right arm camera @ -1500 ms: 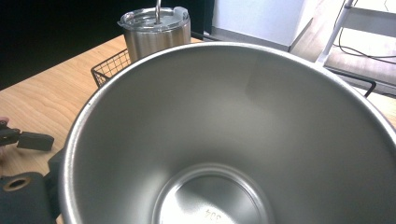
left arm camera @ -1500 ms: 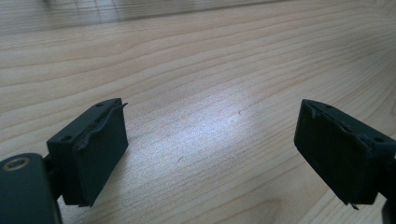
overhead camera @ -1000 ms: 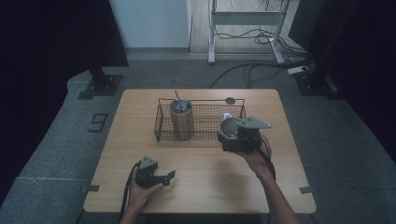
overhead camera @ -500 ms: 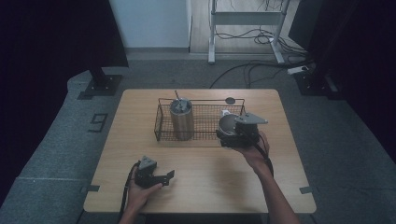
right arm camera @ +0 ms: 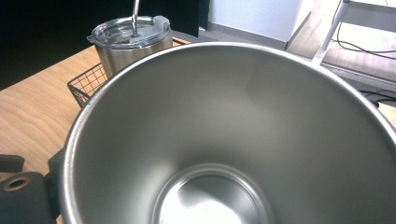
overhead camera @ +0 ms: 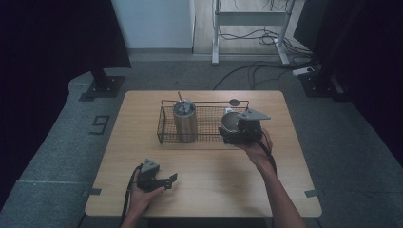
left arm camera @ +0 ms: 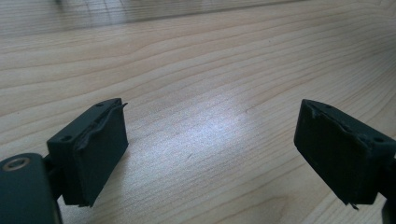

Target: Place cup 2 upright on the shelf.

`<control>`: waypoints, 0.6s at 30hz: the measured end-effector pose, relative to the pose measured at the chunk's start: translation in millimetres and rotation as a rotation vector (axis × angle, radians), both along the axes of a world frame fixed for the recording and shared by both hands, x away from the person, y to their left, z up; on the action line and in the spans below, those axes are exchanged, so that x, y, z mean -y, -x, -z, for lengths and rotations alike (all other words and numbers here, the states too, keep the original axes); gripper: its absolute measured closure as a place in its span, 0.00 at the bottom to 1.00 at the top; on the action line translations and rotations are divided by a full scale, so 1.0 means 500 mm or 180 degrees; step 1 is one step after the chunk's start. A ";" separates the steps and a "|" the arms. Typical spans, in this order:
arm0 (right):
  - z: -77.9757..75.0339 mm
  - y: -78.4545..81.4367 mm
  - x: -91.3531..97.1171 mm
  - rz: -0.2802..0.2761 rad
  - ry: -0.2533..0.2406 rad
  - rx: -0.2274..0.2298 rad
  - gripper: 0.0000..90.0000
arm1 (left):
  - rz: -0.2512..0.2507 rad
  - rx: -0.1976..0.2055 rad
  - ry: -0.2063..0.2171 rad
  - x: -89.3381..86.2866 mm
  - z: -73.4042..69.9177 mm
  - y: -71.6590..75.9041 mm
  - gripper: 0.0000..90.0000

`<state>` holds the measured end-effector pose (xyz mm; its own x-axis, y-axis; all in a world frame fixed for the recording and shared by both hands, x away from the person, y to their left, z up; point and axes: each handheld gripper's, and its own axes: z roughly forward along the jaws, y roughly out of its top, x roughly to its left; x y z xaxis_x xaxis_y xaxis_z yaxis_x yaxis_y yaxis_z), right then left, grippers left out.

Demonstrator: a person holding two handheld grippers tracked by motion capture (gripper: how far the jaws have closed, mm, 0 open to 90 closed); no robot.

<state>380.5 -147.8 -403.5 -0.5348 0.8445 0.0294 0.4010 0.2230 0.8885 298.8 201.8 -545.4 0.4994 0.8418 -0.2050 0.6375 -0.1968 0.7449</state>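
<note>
A wire basket (overhead camera: 209,124) sits mid-table with a lidded steel tumbler (overhead camera: 184,119) and its straw standing in the left part. At the basket's right end my right gripper (overhead camera: 229,131) is shut on a steel bowl (overhead camera: 231,121), tilted so the bowl opens toward the gripper's camera. In the right gripper view the bowl (right arm camera: 224,140) has an empty inside, one black finger (right arm camera: 23,191) lies against its outer wall, and the tumbler (right arm camera: 130,44) stands behind. My left gripper (overhead camera: 171,179) rests open near the front left edge, with bare wood between its fingers (left arm camera: 93,149).
A small dark disc (overhead camera: 234,102) lies on the table just behind the basket. Beyond the table's far edge are a metal stand's legs (overhead camera: 247,42) and cables on the floor. The wooden table (overhead camera: 214,185) has free room across its front half.
My right gripper has carried the bowl a little farther from the person, along the basket's right end. The left gripper has stayed in place, open.
</note>
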 end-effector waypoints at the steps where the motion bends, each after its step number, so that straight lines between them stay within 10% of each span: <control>1: 0.001 -0.002 0.001 0.0006 -0.0010 -0.0007 0.08 | 0.0000 -0.0001 0.0000 0.000 0.000 0.000 0.11; 18: 0.013 -0.036 0.015 0.0055 -0.0011 -0.0067 0.08 | -0.0004 0.0000 -0.0014 -0.001 0.001 0.004 0.11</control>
<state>398.6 -155.4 -410.1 -0.5193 0.8535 0.0435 0.4235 0.2128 0.8806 296.7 202.2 -545.6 0.4984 0.8432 -0.2013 0.6377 -0.1993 0.7440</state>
